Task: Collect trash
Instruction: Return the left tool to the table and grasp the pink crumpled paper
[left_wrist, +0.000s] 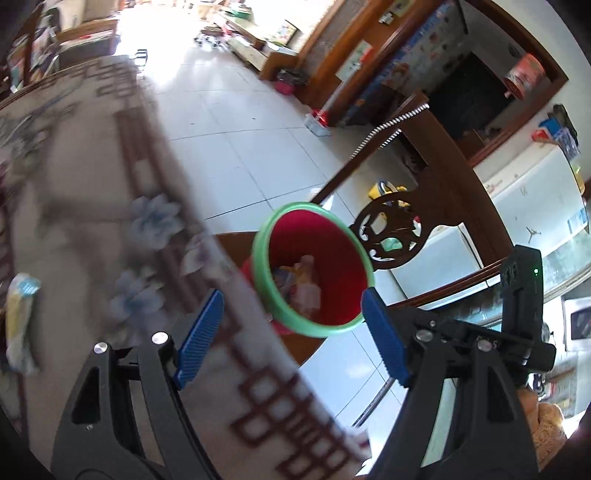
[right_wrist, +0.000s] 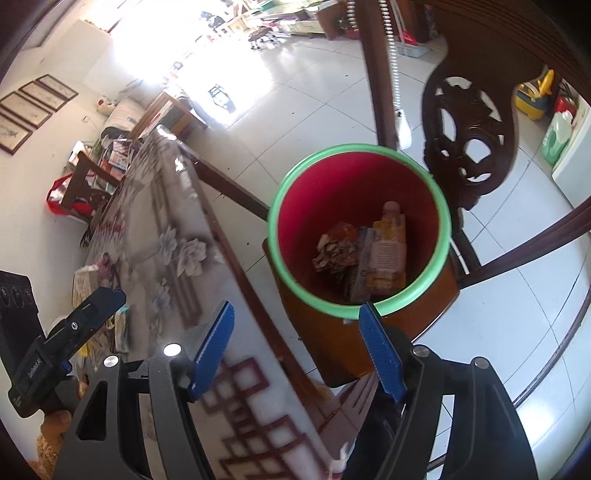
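Note:
A red bin with a green rim (right_wrist: 360, 162) stands on a wooden chair seat (right_wrist: 332, 332) beside the table. Inside lie a crumpled wrapper (right_wrist: 334, 251) and a yellow bottle (right_wrist: 388, 251). The bin also shows in the left wrist view (left_wrist: 314, 236). My right gripper (right_wrist: 295, 343) is open and empty, above the table edge near the bin. My left gripper (left_wrist: 291, 332) is open and empty over the table edge. A white and yellow wrapper (left_wrist: 20, 314) lies on the table at the far left.
The table carries a floral cloth (left_wrist: 92, 184). A carved dark chair back (right_wrist: 469, 129) rises behind the bin. The left gripper's body shows at the lower left of the right wrist view (right_wrist: 55, 343). White tiled floor (left_wrist: 240, 129) lies beyond.

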